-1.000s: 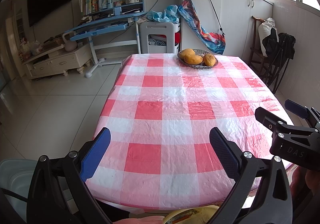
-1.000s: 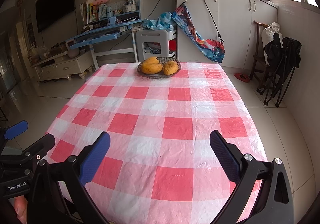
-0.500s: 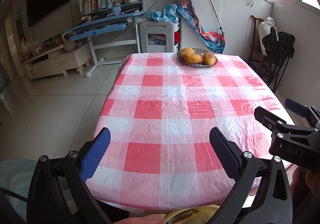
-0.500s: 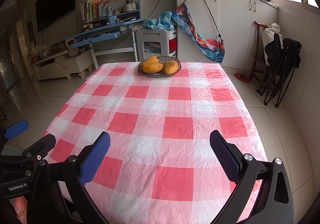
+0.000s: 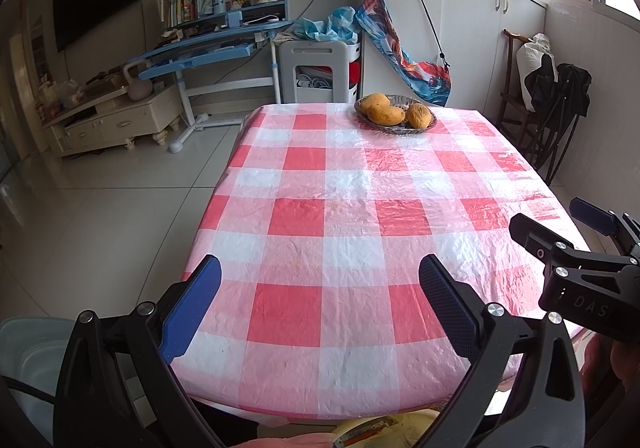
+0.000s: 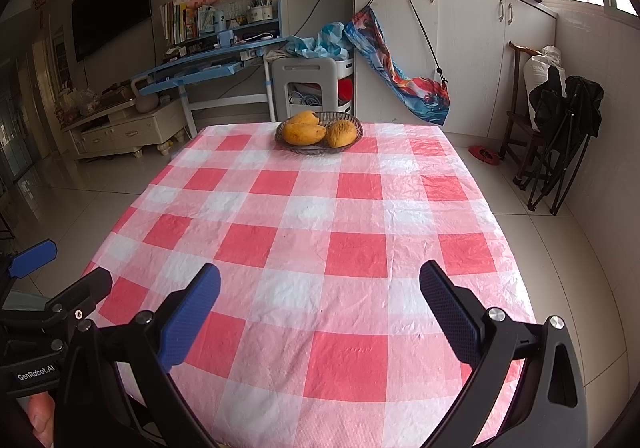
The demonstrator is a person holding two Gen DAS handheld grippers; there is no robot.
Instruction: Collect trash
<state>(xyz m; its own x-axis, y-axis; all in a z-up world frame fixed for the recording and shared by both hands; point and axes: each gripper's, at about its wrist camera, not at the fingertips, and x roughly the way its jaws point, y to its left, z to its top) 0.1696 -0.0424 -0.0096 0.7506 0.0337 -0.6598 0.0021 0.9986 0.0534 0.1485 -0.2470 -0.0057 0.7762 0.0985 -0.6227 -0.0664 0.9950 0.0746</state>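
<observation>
No trash shows on the checked tablecloth (image 6: 320, 232). Both tools hang at the table's near edge, side by side. The left gripper (image 5: 320, 288) stands with fingers wide apart and empty; the right gripper (image 6: 320, 296) is likewise spread, holding nothing. At the far edge sits a basket (image 6: 319, 134) of mangoes (image 6: 304, 133).

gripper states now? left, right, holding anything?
Left gripper: open, jaws wide apart, holding nothing.
Right gripper: open, jaws wide apart, holding nothing.
</observation>
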